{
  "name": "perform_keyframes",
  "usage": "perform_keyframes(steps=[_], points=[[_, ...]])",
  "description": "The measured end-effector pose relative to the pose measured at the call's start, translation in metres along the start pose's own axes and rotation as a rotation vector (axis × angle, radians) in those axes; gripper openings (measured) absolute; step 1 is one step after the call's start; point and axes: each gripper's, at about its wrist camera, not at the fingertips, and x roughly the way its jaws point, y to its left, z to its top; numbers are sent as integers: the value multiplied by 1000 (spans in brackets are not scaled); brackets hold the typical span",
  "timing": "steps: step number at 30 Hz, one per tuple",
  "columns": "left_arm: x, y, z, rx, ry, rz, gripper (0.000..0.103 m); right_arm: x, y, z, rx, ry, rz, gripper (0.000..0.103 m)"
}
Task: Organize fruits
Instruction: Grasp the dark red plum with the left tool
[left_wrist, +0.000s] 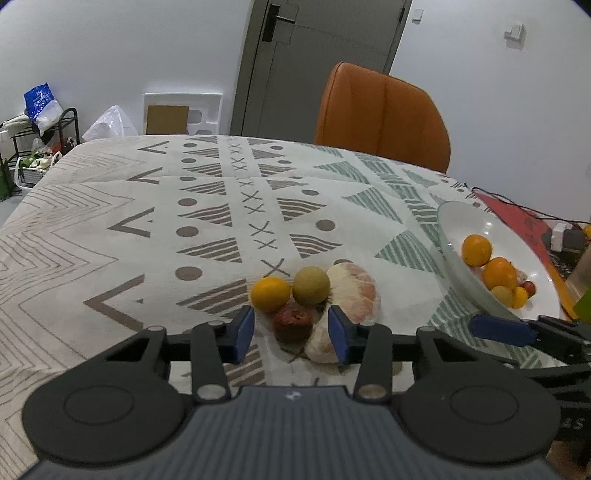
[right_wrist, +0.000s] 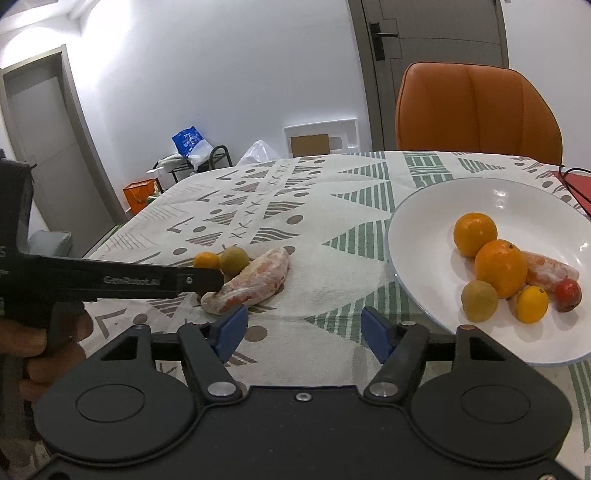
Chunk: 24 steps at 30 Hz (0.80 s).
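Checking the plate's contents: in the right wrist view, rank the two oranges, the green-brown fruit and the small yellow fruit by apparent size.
1. Front orange.
2. Rear orange, farther away, so unsure.
3. Green-brown fruit.
4. Small yellow fruit.

Left wrist view: low over the worktop (left_wrist: 110, 229), facing the orange chair (left_wrist: 384, 114) at 12 o'clock, fruit cluster (left_wrist: 314, 299) close ahead. Right wrist view: slightly higher, farther back. Both share the white plate (right_wrist: 417, 218), chair and door (right_wrist: 436, 74).
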Motion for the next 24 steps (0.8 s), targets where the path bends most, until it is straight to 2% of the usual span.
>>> perform_keyframes(steps=[1,4,17,24], points=[[2,1,1,-5,-6,8,41,1,0,1,0,2,-1,67],[5,5,3,-27,4,7,23,3,1,2,-3,6,-2,67],[-11,20,1,-26,-7,12,22,18,17,6,-50,30,20,68],[-20,37,-2,-55,-15,33,22,30,32,9,-95,49,37,77]])
